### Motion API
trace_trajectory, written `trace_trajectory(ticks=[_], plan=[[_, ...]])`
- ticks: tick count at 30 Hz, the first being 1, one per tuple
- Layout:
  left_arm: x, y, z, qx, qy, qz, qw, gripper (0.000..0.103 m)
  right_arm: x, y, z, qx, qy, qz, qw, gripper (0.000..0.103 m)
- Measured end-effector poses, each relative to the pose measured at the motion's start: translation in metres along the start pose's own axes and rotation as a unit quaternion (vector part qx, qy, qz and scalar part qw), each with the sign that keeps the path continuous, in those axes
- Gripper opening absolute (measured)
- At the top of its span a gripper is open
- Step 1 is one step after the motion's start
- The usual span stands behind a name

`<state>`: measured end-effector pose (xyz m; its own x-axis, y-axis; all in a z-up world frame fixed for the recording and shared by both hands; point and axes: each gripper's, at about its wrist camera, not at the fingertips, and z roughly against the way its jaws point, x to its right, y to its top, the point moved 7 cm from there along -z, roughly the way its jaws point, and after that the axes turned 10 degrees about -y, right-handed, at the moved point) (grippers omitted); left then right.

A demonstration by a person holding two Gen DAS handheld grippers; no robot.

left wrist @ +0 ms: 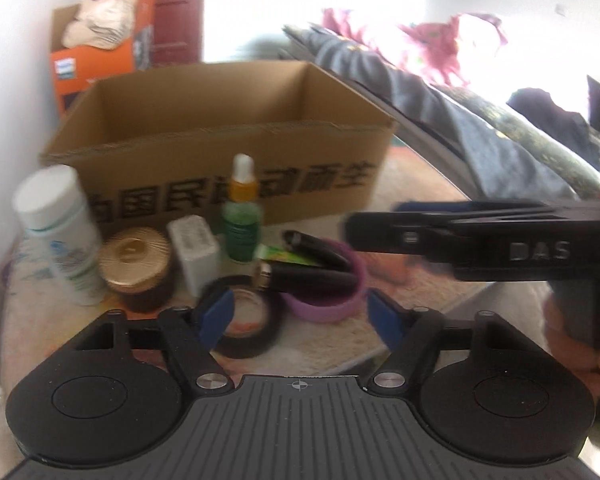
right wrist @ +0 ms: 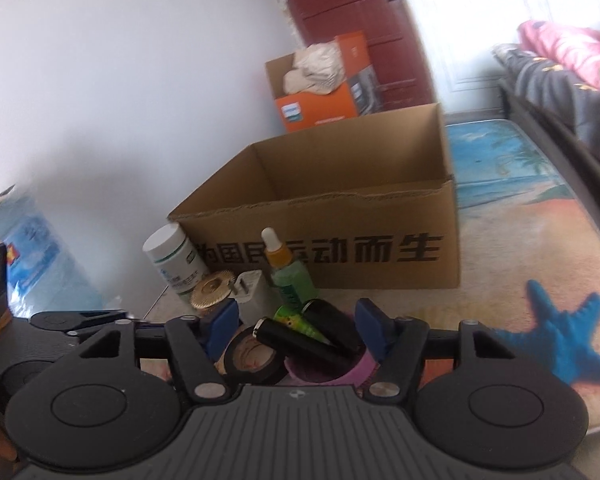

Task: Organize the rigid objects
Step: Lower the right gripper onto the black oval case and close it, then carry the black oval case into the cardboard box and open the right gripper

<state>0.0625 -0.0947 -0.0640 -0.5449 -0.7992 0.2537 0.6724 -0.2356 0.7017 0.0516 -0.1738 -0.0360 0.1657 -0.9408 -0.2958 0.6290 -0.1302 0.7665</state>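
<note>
Left gripper (left wrist: 300,316) parted, empty, right gripper (right wrist: 296,326) likewise, black tubes (right wrist: 300,340) at twelve o'clock before cardboard box (right wrist: 340,216), blue starfish (right wrist: 568,344) only in right view, at three o'clock

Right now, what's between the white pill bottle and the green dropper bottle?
The gold-lidded jar and a white charger block sit between the white pill bottle and green dropper bottle, clearest in the left wrist view.

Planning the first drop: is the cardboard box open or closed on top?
Open. The cardboard box shows bare inner walls with no flaps across its top; its floor is hidden, so contents cannot be told.
</note>
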Motion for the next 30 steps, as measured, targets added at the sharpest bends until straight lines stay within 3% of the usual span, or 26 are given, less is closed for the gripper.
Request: trace_trajectory(ticks=[4, 15, 20, 23, 25, 30], plan=[[0.004, 0.0, -0.01, -0.007, -0.015, -0.002, 0.9999, 0.059, -0.005, -0.001, -0.013, -0.025, 0.035, 0.021, 0.999, 0.048], [0.011, 0.016, -0.024, 0.008, -0.017, -0.05, 0.9986, 0.044, 0.011, 0.0, -0.058, -0.072, 0.027, 0.047, 0.996, 0.039], [0.009, 0.017, -0.036, -0.002, -0.033, -0.041, 0.9986, 0.035, 0.012, -0.004, -0.077, -0.092, 0.033, 0.058, 0.993, 0.036], [0.009, 0.019, -0.039, -0.005, -0.035, -0.04, 0.9986, 0.035, 0.012, -0.003, -0.079, -0.093, 0.03, 0.068, 0.993, 0.028], [0.008, 0.02, -0.041, -0.007, -0.035, -0.039, 0.9986, 0.035, 0.016, -0.001, -0.079, -0.097, 0.029, 0.058, 0.993, 0.021], [0.008, 0.023, -0.046, -0.012, -0.038, -0.032, 0.9987, 0.035, 0.04, 0.002, -0.079, -0.111, 0.05, -0.029, 0.992, 0.017]])
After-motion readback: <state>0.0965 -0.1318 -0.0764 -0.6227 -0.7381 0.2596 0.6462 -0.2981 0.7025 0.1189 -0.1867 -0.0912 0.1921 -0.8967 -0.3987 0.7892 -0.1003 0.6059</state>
